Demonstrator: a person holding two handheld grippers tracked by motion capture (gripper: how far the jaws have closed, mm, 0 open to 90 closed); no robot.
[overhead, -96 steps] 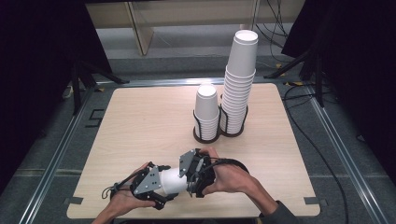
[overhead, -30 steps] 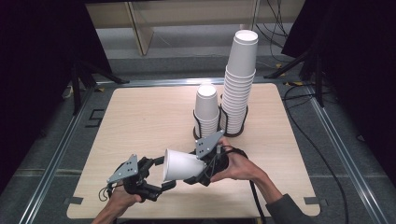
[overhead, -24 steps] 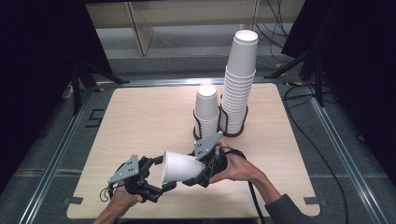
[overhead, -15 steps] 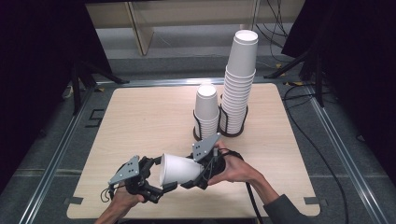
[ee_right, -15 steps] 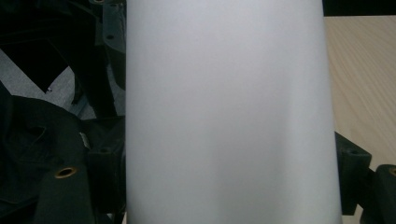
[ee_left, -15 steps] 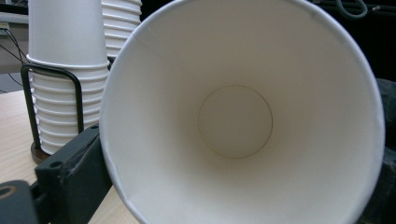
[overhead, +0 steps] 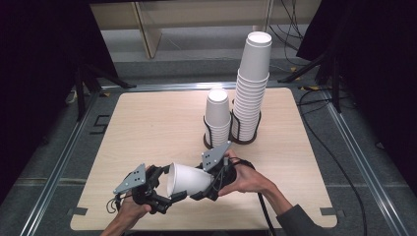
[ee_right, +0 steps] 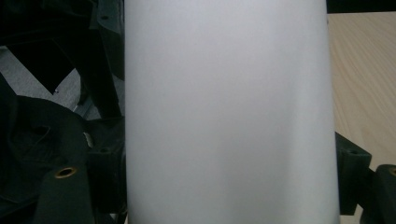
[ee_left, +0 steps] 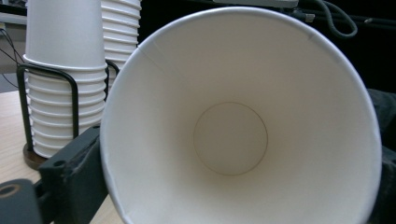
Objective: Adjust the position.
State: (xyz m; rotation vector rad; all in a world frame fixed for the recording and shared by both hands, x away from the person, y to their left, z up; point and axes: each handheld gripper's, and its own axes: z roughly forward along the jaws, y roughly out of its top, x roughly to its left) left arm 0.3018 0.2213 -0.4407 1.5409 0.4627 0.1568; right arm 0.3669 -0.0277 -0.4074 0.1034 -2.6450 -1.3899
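Observation:
A white paper cup [overhead: 189, 179] lies on its side in the air just above the table's front edge, mouth toward the left. My right gripper [overhead: 211, 182] is shut on its narrow end, and the cup wall [ee_right: 229, 112] stands between the two black jaws. My left gripper [overhead: 167, 186] is at the cup's mouth and I look straight into the cup [ee_left: 233, 140]. One finger [ee_left: 70, 172] lies against the outside of the rim; the other is hidden behind the cup. The left jaws have just been closing with the rim between them.
Two black wire holders stand at the back right of the wooden table [overhead: 147, 123]: one with a tall stack of cups [overhead: 252, 88], one with a short stack [overhead: 218, 115]. A cable [overhead: 263, 211] trails from the right hand toward the front edge.
Since the earliest frame the grippers have drawn apart and the cup's full length shows between them. Over the last second the cup has sunk slightly; the hands have barely shifted.

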